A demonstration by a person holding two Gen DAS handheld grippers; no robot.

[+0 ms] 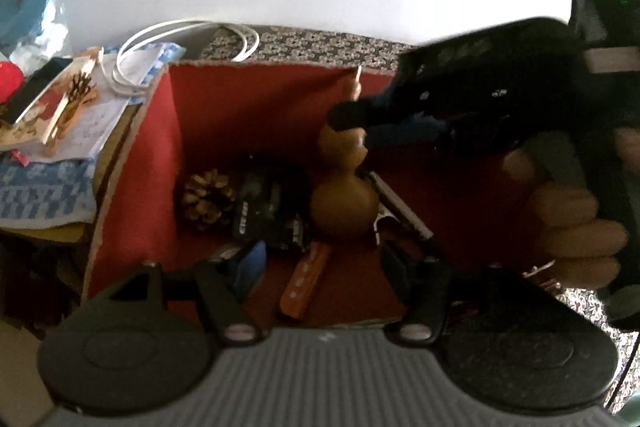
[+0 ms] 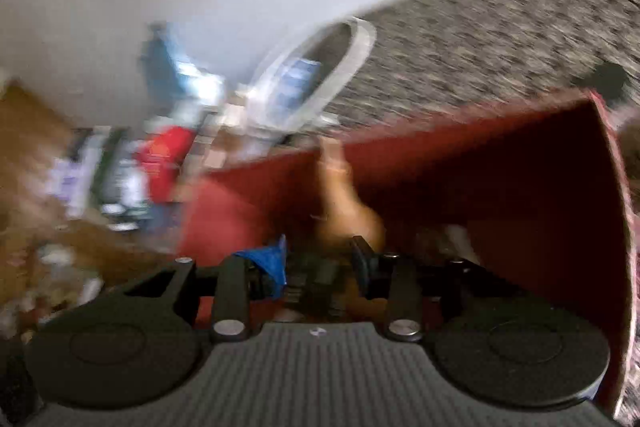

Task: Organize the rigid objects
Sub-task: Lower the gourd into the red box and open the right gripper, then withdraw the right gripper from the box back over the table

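A brown gourd (image 1: 344,187) stands upright inside a red-lined cardboard box (image 1: 132,187). My right gripper (image 1: 356,123) reaches in from the right, and its fingers sit at the gourd's upper bulb. In the blurred right wrist view the gourd (image 2: 352,211) lies between the fingers (image 2: 362,263), which stand apart around it. My left gripper (image 1: 320,263) is open and empty at the box's near edge. A pine cone (image 1: 208,199), a black packet (image 1: 264,215), an orange bar (image 1: 306,279) and a silver strip (image 1: 400,207) lie in the box.
A white cable loop (image 1: 188,39) lies behind the box on a patterned cloth (image 1: 320,45). Papers, a wooden ornament (image 1: 72,99) and a red object (image 1: 10,81) clutter the left side. A dark device (image 1: 604,7) stands at the far right.
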